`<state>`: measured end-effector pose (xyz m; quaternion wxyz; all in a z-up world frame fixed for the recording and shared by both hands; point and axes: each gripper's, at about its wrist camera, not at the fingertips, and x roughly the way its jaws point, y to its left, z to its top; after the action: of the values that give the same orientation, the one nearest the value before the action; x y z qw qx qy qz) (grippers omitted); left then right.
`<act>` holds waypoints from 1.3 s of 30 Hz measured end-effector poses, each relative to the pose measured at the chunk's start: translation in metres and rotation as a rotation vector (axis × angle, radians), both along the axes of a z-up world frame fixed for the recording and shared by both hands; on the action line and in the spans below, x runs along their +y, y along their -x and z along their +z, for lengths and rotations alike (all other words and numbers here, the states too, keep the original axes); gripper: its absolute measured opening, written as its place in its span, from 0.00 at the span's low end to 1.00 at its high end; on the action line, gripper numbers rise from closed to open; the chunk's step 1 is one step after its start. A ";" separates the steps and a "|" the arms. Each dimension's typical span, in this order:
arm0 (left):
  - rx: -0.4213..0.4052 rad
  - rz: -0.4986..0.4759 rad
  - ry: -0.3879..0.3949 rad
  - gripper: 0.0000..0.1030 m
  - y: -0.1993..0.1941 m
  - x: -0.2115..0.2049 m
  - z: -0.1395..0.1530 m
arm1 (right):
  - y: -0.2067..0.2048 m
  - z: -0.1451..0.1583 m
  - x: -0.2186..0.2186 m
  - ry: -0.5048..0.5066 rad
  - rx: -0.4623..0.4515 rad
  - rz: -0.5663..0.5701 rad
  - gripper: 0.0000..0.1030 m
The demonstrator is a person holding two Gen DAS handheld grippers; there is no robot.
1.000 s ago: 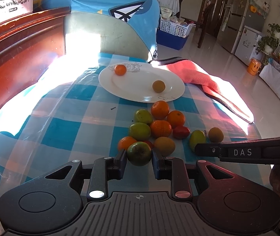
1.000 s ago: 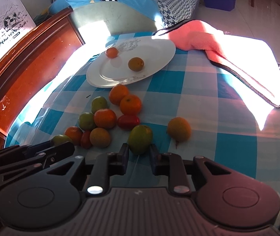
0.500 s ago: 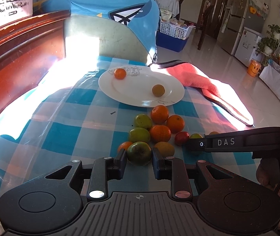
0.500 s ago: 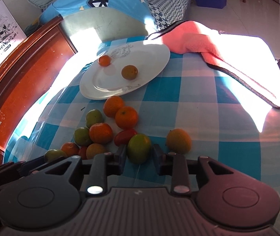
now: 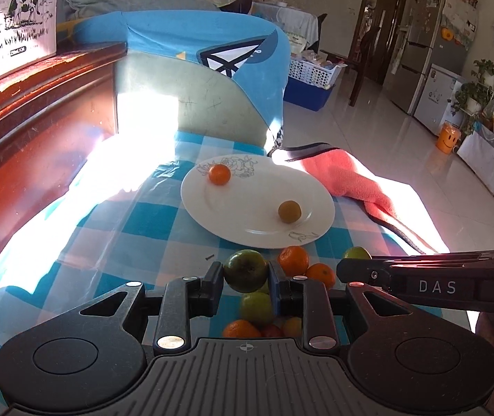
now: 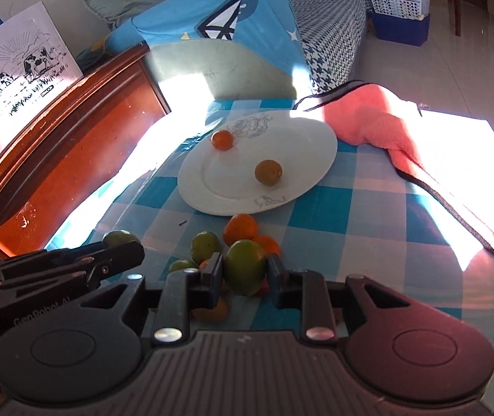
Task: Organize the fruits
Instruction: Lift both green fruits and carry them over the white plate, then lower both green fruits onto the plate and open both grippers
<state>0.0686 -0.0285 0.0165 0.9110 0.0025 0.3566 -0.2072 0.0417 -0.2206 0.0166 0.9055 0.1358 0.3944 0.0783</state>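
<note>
My left gripper [image 5: 245, 275] is shut on a dark green fruit [image 5: 245, 270] and holds it above the pile of oranges and green fruits [image 5: 264, 308] on the checked cloth. My right gripper [image 6: 245, 272] is shut on a lighter green fruit [image 6: 245, 265], also lifted above the pile [image 6: 209, 246]. The white plate [image 5: 247, 215] lies beyond the pile with a small orange [image 5: 219, 174] and a brownish fruit [image 5: 289, 211] on it. The plate also shows in the right wrist view [image 6: 302, 152]. Each gripper appears at the edge of the other's view.
A pink towel [image 5: 354, 183] lies right of the plate, over the table's right edge. A wooden headboard [image 5: 39, 111] runs along the left. A chair back draped in a blue shirt [image 5: 198, 69] stands behind the table. The checked tablecloth [image 6: 368, 222] covers the table.
Both grippers have lifted their green fruits off the cloth and moved forward toward the plate. The pile now lies below and behind the fingertips.
</note>
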 end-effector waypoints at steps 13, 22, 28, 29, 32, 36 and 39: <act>-0.022 -0.015 0.008 0.24 -0.055 -0.018 0.005 | -0.056 0.008 -0.016 -0.039 -0.026 0.012 0.26; -0.013 -0.027 0.014 0.24 -0.088 -0.031 -0.002 | -0.089 0.001 -0.027 -0.048 -0.026 -0.011 0.26; 0.004 -0.036 0.011 0.24 -0.107 -0.039 -0.013 | -0.111 -0.009 -0.036 -0.057 -0.017 -0.040 0.26; 0.006 -0.041 0.011 0.24 -0.110 -0.040 -0.014 | -0.114 -0.011 -0.037 -0.060 -0.011 -0.045 0.26; 0.013 -0.045 0.007 0.24 -0.116 -0.044 -0.020 | -0.122 -0.019 -0.039 -0.066 0.005 -0.055 0.26; 0.027 -0.046 0.003 0.24 -0.124 -0.047 -0.027 | -0.132 -0.027 -0.038 -0.062 0.024 -0.057 0.26; 0.031 -0.043 0.003 0.24 -0.128 -0.048 -0.031 | -0.138 -0.033 -0.040 -0.067 0.041 -0.069 0.26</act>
<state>0.1965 -0.0762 -0.0145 0.9007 0.0057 0.3703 -0.2273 0.1798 -0.2606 -0.0168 0.8944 0.1811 0.4050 0.0572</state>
